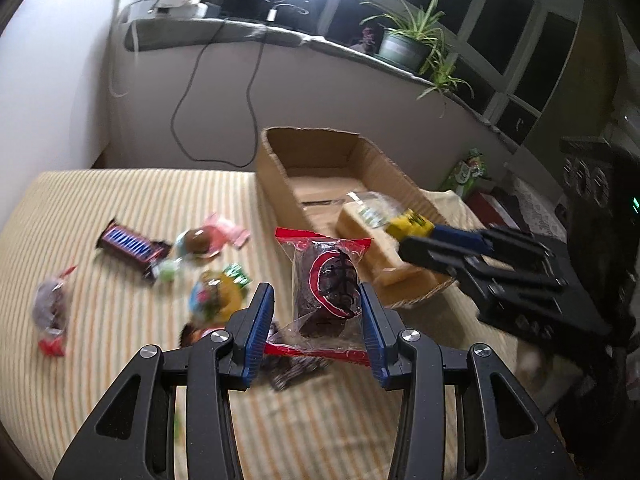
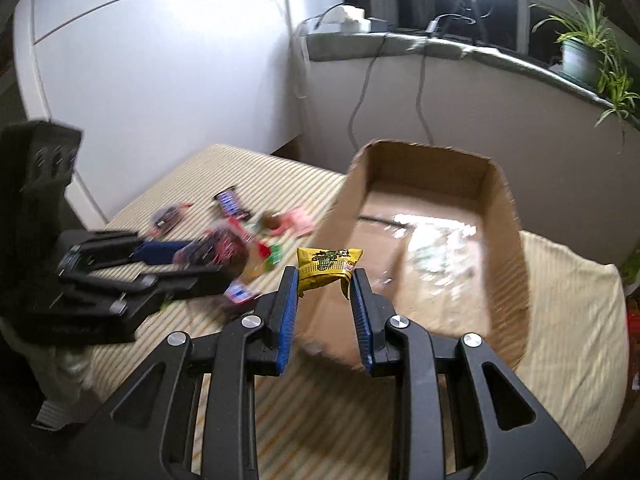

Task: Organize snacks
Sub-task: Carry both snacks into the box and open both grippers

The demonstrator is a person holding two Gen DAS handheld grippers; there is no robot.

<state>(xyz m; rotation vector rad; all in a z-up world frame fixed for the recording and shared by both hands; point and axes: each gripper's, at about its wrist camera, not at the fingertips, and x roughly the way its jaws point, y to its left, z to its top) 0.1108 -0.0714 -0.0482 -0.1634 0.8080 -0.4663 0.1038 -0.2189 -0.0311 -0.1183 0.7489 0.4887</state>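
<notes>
Striped cloth covers the bench (image 1: 120, 320) I work at, under a windowsill with a potted plant (image 1: 404, 46). At the far side stands an open cardboard box (image 1: 276, 184), my target for the snacks.

My left hand-held gripper (image 1: 316, 308) is clenched on a dark cake in a clear wrapper with red ends (image 1: 324, 284), lifted off the cloth and short of the box. My right hand-held gripper (image 2: 325, 280) grips a small yellow packet (image 2: 326, 266) by its lower edge, just over the near wall of the box.

I judge the job to be early to midway. Inside the box I can see clear-wrapped pale cakes (image 1: 360, 224) near the front end, while the back of it is bare cardboard. On the cloth a loose cluster is left: a dark blue chocolate bar (image 1: 132, 246), a pink-wrapped sweet (image 1: 212, 236), a green and yellow packet (image 1: 220, 292), a red-ended wrapper (image 1: 52, 312) at the left edge, and a dark wrapper (image 1: 296, 372) beneath my left hand-held gripper. Blur keeps me from counting them surely.

So two snacks are in hand, several wait, and both held pieces need dropping in first.
</notes>
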